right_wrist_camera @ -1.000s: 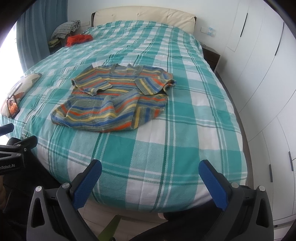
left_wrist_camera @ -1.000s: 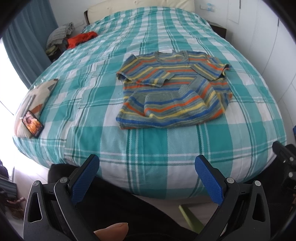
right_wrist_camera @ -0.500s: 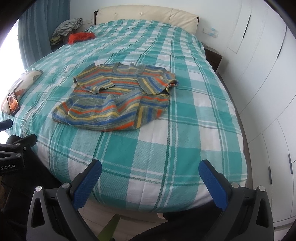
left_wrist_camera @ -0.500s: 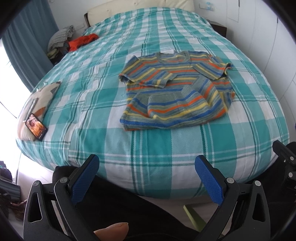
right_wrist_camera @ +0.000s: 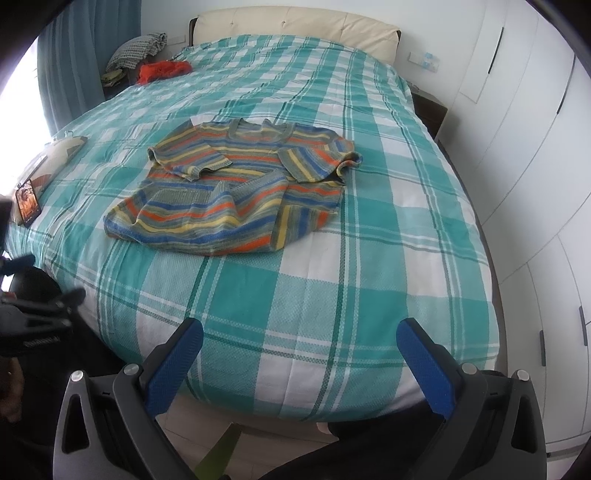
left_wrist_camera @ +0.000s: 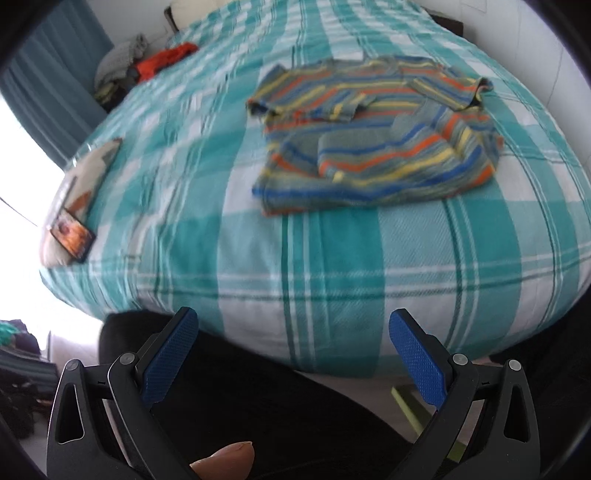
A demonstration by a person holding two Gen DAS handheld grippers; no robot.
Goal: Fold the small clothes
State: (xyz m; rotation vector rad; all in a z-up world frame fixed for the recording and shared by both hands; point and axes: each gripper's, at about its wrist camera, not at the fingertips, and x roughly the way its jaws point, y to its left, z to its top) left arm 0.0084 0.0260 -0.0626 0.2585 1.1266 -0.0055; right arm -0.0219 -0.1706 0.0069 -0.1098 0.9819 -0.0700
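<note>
A striped sweater [right_wrist_camera: 236,192] lies flat on the bed [right_wrist_camera: 369,258], on the teal-and-white checked cover, roughly midway between the left and right edges and somewhat nearer the foot edge than the headboard [right_wrist_camera: 295,29]. It is knitted in narrow bands of blue, orange, yellow and grey-green. Its neckline points toward the headboard and its hem toward the foot edge. Both sleeves are folded inward across the chest, the cuffs resting on the body of the garment. The lower part is not smooth: a flap of the hem area is turned up over the front, and the right side is doubled in so that its stripes run upright rather than across. In the left wrist view the sweater [left_wrist_camera: 376,136] appears blurred.

The left gripper [left_wrist_camera: 293,350] sits off the foot edge of the bed, its blue-padded fingers spread wide with nothing between them; a fingertip shows at the bottom of that view. The right gripper [right_wrist_camera: 299,362] is likewise held just past the foot edge, fingers wide apart and empty, well apart from the sweater.

Near the left edge of the bed a phone [right_wrist_camera: 27,205] with a lit screen leans on a flat cushion [right_wrist_camera: 55,155]. An orange garment [right_wrist_camera: 164,70] lies at the far left corner.
</note>
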